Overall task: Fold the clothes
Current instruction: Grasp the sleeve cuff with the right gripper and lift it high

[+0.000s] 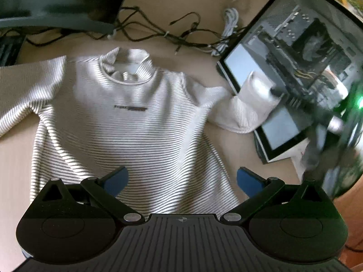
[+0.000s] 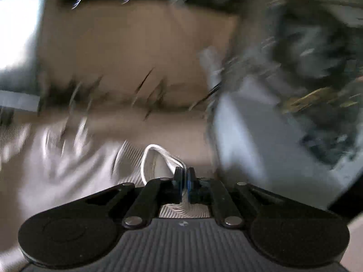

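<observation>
A white shirt with thin dark stripes (image 1: 136, 122) lies face up on the tan table, collar at the far side. My left gripper (image 1: 182, 180) is open and empty above the shirt's lower hem. In the left wrist view the right gripper (image 1: 275, 91) holds up the end of the shirt's right sleeve (image 1: 249, 108), blurred by motion. In the right wrist view my right gripper (image 2: 184, 174) is shut on a fold of the sleeve's cuff (image 2: 158, 158). The rest of the shirt (image 2: 68, 158) is a blur at the lower left there.
A glass-sided computer case (image 1: 295, 68) stands at the right, close to the raised sleeve. Tangled black and white cables (image 1: 181, 36) lie behind the collar. A dark monitor base (image 1: 56, 4) sits at the back left. Bare table (image 1: 13, 170) shows at the left.
</observation>
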`<state>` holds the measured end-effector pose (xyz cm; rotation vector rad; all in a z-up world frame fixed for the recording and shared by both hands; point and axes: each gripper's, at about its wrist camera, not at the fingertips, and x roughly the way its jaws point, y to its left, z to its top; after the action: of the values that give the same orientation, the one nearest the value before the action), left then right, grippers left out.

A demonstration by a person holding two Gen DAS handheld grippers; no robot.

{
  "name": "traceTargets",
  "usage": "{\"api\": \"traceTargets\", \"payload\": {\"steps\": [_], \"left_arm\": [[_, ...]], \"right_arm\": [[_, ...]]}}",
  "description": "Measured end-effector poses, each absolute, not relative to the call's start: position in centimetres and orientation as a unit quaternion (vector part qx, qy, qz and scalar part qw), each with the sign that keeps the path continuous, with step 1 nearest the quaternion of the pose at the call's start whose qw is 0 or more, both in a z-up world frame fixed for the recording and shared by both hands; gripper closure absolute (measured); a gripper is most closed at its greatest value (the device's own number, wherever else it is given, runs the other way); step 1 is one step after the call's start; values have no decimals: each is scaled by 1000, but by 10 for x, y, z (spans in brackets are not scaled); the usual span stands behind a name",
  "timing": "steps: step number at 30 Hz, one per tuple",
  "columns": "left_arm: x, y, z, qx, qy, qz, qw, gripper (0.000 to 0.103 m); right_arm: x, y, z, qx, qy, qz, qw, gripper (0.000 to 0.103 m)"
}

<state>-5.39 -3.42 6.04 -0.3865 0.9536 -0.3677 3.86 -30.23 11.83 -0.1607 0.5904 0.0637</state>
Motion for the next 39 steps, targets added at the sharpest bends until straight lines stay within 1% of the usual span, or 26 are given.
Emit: {"api": "traceTargets", "payload": {"steps": [5, 10, 24, 39], "left_arm": [[-62, -34, 68, -185, 432, -185, 863, 0], [-66, -33, 72, -186, 423, -185, 867, 0], [-78, -10, 74, -209, 412, -149, 874, 0], [-108, 37, 66, -267, 406, -48, 873, 0]], "right_arm": [[33, -312, 170, -27, 239, 29, 970, 99], [34, -302, 185, -18, 224, 44, 973, 99], [53, -223, 206, -32, 199, 144, 969, 99], [67, -102, 187, -75, 221, 286, 929, 99]]}}
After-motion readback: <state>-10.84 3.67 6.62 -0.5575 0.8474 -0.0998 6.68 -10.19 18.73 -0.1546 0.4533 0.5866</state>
